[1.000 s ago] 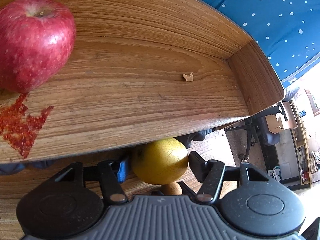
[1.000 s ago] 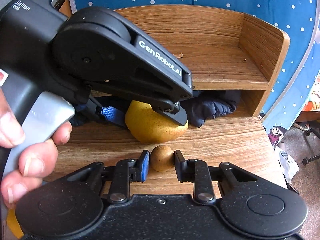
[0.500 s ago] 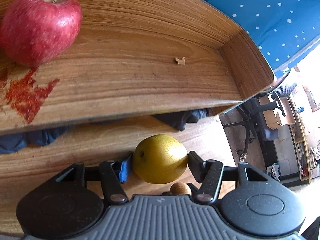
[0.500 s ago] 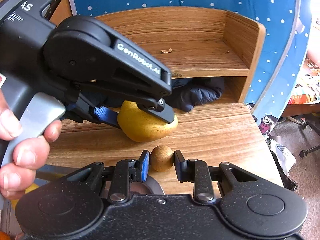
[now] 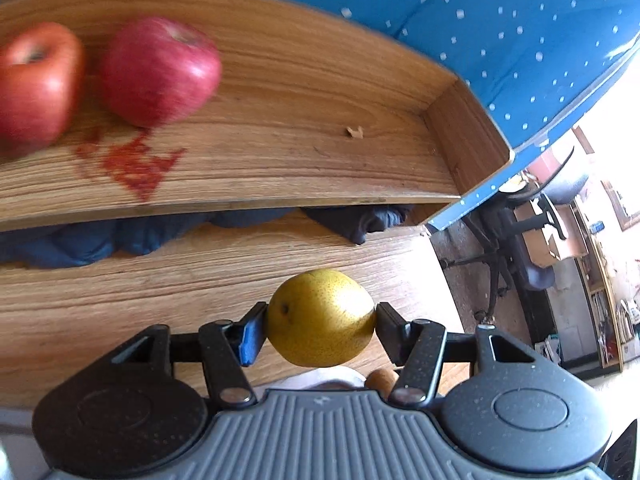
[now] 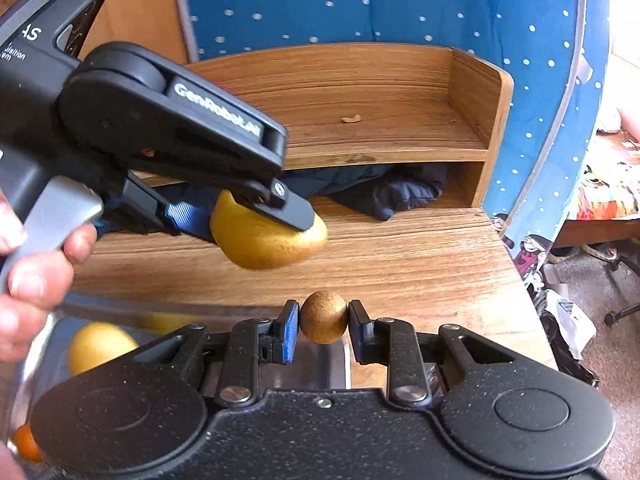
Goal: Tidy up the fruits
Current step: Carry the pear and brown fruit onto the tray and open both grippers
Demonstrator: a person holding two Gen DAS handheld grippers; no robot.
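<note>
Pear [image 5: 321, 317] sits clamped between my left gripper [image 5: 320, 322] fingers, held above the wooden desk [image 6: 400, 264]. My right gripper [image 6: 323, 322] pinches a small brown fruit [image 6: 323, 317] over a metal tray [image 6: 316, 372]. 2 red apples [image 5: 158, 70] rest on the shelf [image 5: 280, 152] beyond.

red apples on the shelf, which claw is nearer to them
Left. The left claw, holding the yellow pear, is closer to the red apples; the right claw, gripping a small brown fruit, sits behind it.
</note>
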